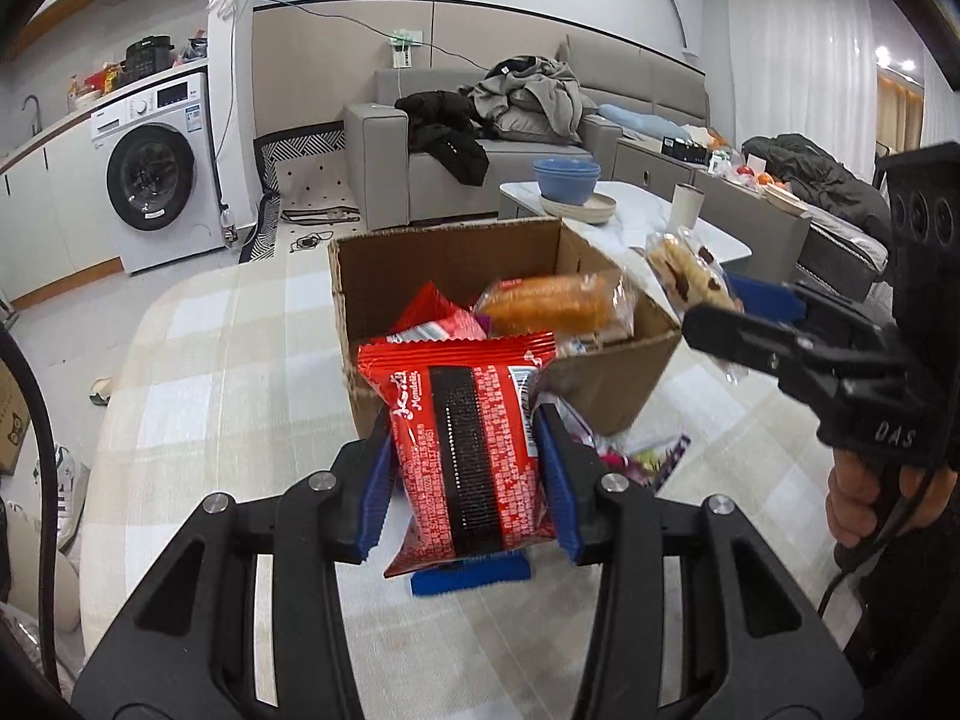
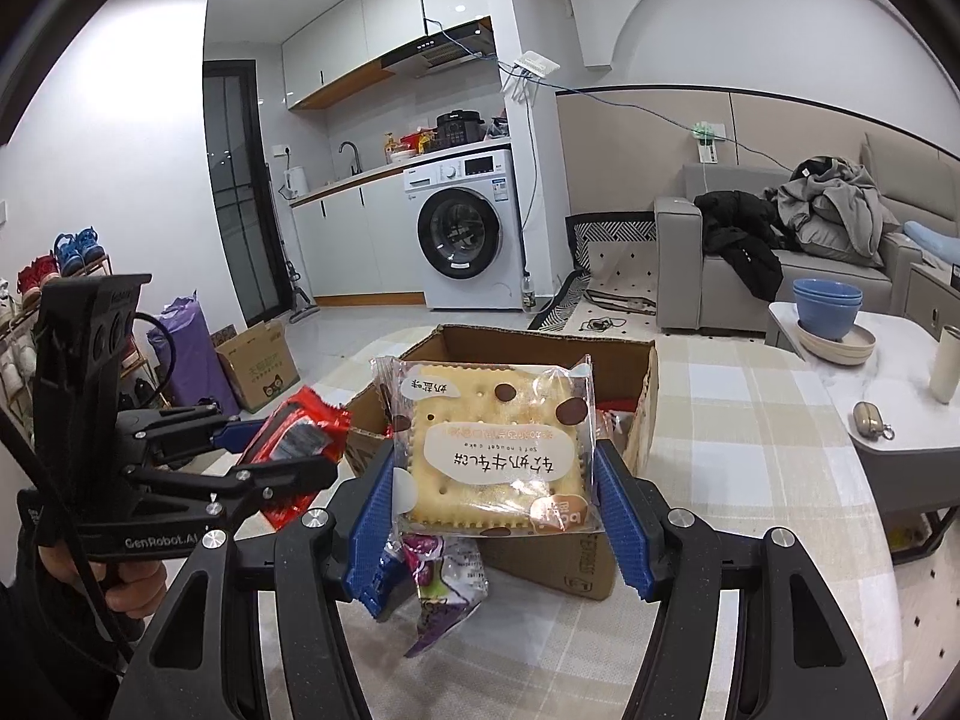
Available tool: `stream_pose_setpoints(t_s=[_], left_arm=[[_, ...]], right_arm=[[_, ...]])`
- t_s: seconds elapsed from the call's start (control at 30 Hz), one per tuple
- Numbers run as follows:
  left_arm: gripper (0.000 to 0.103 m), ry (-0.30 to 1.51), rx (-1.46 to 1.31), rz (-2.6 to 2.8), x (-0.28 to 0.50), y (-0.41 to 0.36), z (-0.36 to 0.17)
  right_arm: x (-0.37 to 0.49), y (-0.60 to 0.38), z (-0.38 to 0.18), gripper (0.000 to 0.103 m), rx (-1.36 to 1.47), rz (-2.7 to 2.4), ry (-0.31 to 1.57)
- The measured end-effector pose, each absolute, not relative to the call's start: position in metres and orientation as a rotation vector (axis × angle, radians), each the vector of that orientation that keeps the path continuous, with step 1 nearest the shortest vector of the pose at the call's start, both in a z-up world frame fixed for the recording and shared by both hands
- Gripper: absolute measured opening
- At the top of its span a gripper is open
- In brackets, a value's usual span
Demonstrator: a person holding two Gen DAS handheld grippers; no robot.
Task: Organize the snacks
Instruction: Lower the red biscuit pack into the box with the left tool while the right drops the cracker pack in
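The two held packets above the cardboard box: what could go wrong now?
The red packet is gripped by its sides in the left gripper and bulges, so it may slip. The cracker packet in the right gripper may crack. Both near the cardboard box could collide.

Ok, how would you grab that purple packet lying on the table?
The purple packet lies flat and crumpled in front of the cardboard box. Come from above and pinch its raised, crinkled edge; the flat middle offers the tongs little to catch. Both tongs already hold snacks, though.
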State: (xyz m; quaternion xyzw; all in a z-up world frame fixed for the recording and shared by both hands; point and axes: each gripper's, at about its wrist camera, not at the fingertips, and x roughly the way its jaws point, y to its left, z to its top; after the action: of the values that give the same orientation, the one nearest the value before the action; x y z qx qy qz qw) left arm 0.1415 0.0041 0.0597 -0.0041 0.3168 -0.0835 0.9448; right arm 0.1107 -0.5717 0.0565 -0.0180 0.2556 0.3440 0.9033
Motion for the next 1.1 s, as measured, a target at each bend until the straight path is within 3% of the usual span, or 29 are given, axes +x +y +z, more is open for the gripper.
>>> stream_pose_setpoints(t_s=[0.97, 1.1], left_arm=[[0.041, 0.64, -0.002, -0.104, 0.262, 0.005, 0.046], [0.042, 0.648, -0.005, -0.104, 0.265, 0.006, 0.043]], right_arm=[[0.188, -0.541, 0.039, 0.064, -0.097, 0.641, 0.588], [0.186, -0.539, 0.037, 0.078, -0.109, 0.642, 0.577]])
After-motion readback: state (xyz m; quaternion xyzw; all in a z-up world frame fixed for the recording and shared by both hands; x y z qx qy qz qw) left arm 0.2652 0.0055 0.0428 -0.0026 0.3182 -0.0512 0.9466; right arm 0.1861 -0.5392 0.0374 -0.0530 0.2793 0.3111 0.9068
